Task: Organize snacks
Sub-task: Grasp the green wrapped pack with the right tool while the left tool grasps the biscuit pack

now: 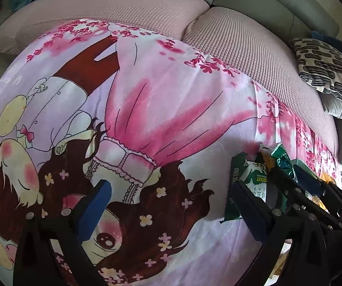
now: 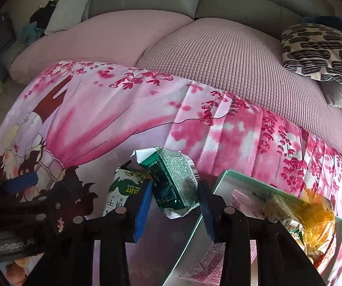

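My right gripper is shut on a dark green snack packet and holds it above the pink cartoon sheet, just left of a shallow green-rimmed box. The box holds a yellow bag and other wrappers. A green and white biscuit packet lies on the sheet left of the right gripper; it also shows in the left wrist view. My left gripper is open and empty over the sheet, its right finger beside the biscuit packet. The right gripper with its packet shows in the left wrist view.
The pink cartoon sheet covers the front of a sofa with pink seat cushions and grey backrests. A black and white patterned pillow lies at the right. Clothes and a white cushion lie at the far left.
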A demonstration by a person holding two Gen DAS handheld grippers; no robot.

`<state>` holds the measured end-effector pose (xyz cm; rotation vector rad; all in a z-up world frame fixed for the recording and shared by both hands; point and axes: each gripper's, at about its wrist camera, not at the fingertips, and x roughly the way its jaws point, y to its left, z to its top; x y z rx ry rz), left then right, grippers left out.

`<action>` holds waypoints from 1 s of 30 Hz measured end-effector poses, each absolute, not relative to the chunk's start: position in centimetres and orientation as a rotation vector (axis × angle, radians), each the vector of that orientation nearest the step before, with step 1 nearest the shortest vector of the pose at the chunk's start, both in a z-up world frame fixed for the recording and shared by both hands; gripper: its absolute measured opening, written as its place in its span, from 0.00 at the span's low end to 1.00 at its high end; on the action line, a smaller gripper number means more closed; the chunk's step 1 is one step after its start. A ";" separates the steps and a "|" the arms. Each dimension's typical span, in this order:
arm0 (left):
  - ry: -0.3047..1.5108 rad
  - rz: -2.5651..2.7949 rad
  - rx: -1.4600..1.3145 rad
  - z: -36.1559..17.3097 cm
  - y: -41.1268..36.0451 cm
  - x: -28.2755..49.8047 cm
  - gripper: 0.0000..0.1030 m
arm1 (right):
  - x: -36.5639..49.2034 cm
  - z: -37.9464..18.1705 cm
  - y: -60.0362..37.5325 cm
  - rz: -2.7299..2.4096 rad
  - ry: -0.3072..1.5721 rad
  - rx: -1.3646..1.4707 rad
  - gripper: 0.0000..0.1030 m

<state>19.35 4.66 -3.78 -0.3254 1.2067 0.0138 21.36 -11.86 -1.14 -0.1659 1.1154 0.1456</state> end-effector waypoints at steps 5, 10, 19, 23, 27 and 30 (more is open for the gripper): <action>1.211 0.023 -0.344 -4.1 5.0 19.4 0.97 | 22.0 -1.7 -11.4 0.147 1.124 -0.199 0.40; 1.215 0.029 -0.343 -4.2 5.0 19.4 0.97 | 22.4 -1.9 -11.0 0.146 1.120 -0.217 0.41; 1.211 0.014 -0.347 -4.0 5.0 19.4 0.97 | 22.6 -1.9 -11.2 0.136 1.105 -0.201 0.37; 1.206 -0.003 -0.347 -3.8 4.7 19.4 0.97 | 22.0 -1.4 -11.7 0.133 1.077 -0.175 0.32; 1.202 -0.015 -0.348 -3.5 4.5 19.3 0.97 | 21.2 -0.5 -12.5 0.135 1.056 -0.111 0.32; 1.194 -0.025 -0.346 -3.1 4.4 19.3 0.97 | 20.3 0.4 -13.0 0.141 1.033 -0.061 0.32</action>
